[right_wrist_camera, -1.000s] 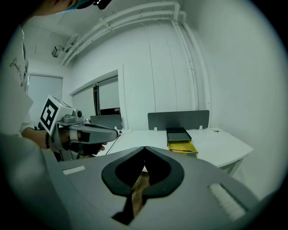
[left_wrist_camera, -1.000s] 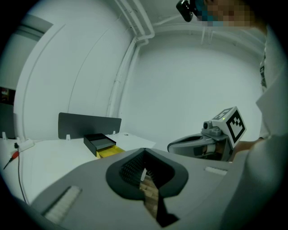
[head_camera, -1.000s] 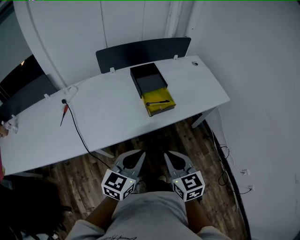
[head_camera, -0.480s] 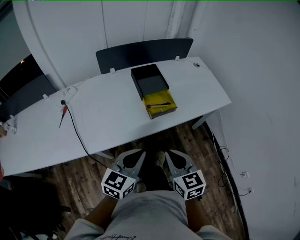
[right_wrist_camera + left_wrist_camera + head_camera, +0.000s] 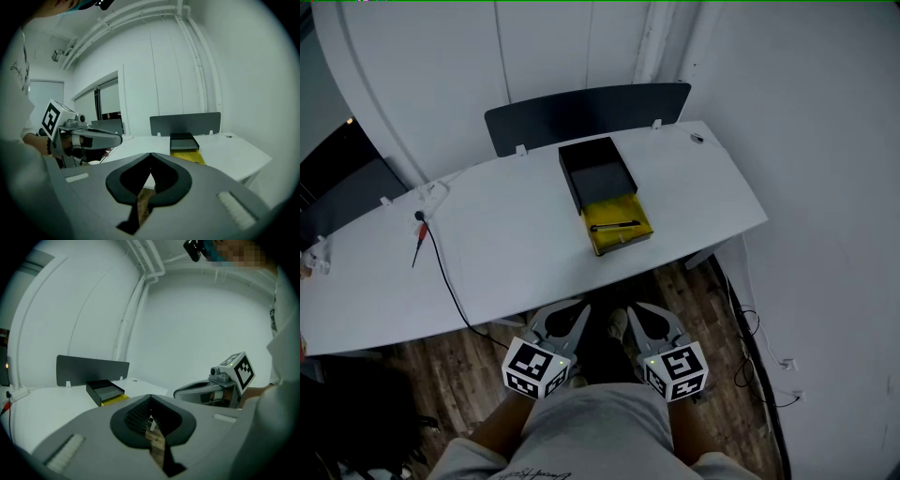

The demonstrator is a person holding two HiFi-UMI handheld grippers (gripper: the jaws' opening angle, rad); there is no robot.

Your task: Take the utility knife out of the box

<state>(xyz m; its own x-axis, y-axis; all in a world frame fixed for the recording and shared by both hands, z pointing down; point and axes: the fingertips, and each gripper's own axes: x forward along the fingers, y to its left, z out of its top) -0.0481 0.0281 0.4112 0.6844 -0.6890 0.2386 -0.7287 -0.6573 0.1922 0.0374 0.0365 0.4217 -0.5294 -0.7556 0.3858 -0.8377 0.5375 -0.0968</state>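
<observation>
With left gripper (image 5: 568, 317) and right gripper (image 5: 644, 319) closed on nothing, just stepped nearer the desk (image 5: 506, 244), still short of the utility knife (image 5: 615, 226) in the box (image 5: 569, 178).

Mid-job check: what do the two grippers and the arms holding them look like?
The left gripper and right gripper are grey two-jaw tools with black inner lining. Each carries a white cube with black square markers and a green light. The person wears a pale shirt; the forearms are bare.
</observation>
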